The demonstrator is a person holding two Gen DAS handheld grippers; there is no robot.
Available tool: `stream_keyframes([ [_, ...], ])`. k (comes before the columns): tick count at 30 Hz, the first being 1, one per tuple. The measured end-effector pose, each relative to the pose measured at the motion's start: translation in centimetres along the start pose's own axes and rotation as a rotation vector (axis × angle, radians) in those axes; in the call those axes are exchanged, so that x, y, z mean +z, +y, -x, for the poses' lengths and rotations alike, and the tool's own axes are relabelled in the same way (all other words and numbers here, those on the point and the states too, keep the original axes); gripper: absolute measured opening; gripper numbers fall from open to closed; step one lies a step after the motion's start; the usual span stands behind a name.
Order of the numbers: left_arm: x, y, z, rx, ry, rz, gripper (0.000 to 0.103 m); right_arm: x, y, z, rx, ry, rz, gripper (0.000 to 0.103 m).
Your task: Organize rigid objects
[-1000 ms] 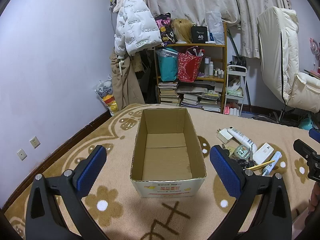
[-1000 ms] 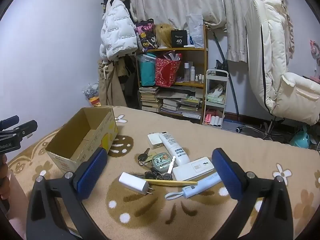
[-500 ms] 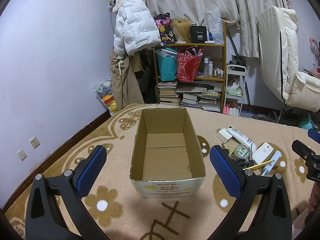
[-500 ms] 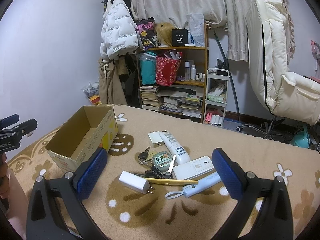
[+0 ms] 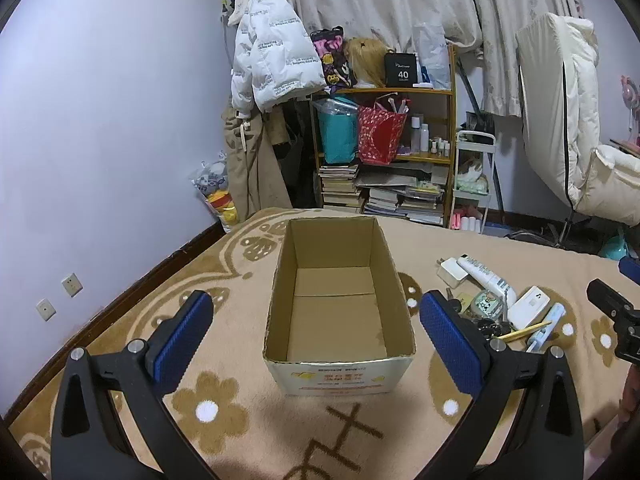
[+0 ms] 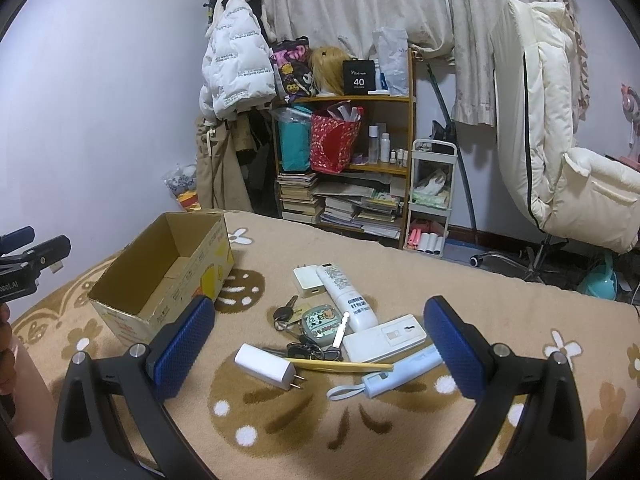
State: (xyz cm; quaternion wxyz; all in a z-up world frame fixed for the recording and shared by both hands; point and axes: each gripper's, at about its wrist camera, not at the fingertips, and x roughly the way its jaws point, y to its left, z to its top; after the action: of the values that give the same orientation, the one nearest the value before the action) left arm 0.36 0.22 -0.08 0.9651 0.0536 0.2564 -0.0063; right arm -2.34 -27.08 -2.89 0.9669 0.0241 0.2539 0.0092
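The cardboard box (image 5: 339, 300) sits open and empty on the tan flowered blanket (image 5: 224, 408), directly ahead of the left hand-held gripper (image 5: 316, 340), whose blue pads stand wide apart with nothing between them. The right hand-held gripper (image 6: 320, 344) is likewise spread wide and holds nothing; it hangs above the pile to the right of the box.

That pile is tight: a white charger (image 6: 265, 366) nearest, a yellow pencil (image 6: 340, 365) lying across a bunch of keys (image 6: 286, 316), a green cartoon case (image 6: 318, 322), a white tube (image 6: 347, 296), a white adapter (image 6: 307, 280), a white remote (image 6: 384, 338) and a pale blue stick with a strap (image 6: 400, 372).

Nothing is in the box yet, so the sorting looks barely begun. The main risk is a grab catching 2 things at once, since the pencil and keys overlap. Low, flat pieces such as the remote may slip from the pads on the soft blanket, and the strap could snag a neighbour. The charger stands clear of the rest and looks the safest first pick.
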Motion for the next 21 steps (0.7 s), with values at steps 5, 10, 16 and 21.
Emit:
stream_keyframes([
  [5,-0.03,-0.05,0.07,-0.002,-0.005,-0.004,0.102,0.04,-0.21,0.16,0.001,0.001,-0.001,0.103],
  [10,-0.13,-0.25,0.07,-0.002,-0.005,-0.005,0.102,0.02,-0.15,0.13,0.000,0.003,0.000,0.103],
  [16,-0.27,-0.47,0.15,-0.001,-0.006,-0.007,0.102,-0.02,-0.18,0.10,0.001,0.003,0.000,0.103],
  [21,-0.22,-0.49,0.13,-0.001,-0.005,-0.009,0.102,-0.07,-0.18,0.05,0.001,0.003,-0.001,0.103],
])
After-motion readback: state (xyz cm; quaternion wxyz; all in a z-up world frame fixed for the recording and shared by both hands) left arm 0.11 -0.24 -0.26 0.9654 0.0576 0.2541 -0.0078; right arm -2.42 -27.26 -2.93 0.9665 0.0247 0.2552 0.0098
